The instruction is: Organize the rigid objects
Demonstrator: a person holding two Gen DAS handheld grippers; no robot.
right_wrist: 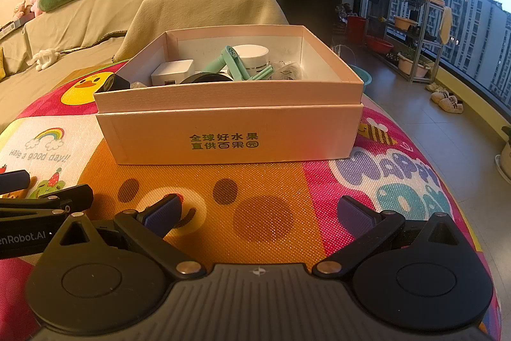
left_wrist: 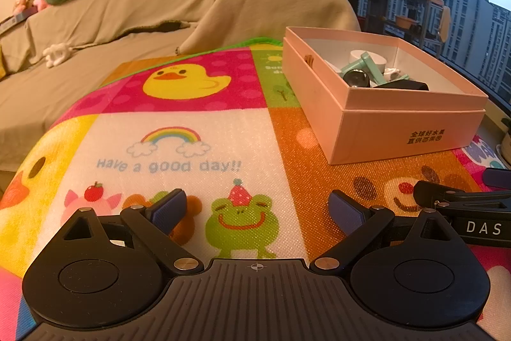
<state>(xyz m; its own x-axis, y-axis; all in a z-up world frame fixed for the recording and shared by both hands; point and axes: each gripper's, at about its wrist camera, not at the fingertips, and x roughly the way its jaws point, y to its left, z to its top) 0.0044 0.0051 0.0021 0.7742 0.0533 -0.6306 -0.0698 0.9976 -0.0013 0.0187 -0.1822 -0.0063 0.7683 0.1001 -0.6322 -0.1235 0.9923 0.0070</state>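
Both grippers rest low over the patterned mat (left_wrist: 198, 133) that covers the table, side by side. The left gripper (left_wrist: 257, 208) has its fingers spread wide with nothing between them; the right gripper (right_wrist: 260, 211) is likewise spread and empty. The pink box (right_wrist: 230, 133) stands on the mat directly ahead of the right gripper and ahead and to the right of the left one, apart from both. Inside it lie the gathered items: a white jar (right_wrist: 252, 56), a mint-green tool (right_wrist: 238, 66), a white charger block (right_wrist: 172, 72) and a round black item (right_wrist: 204, 78), piled loosely, some leaning on one another. No loose item shows on the mat, so the sorting appears largely done.

Risks, as judged from here: the box is light cardboard and could slide on the mat if a finger pushes its near wall. Reaching into the pile could snag the leaning mint-green tool and tip neighbouring pieces.
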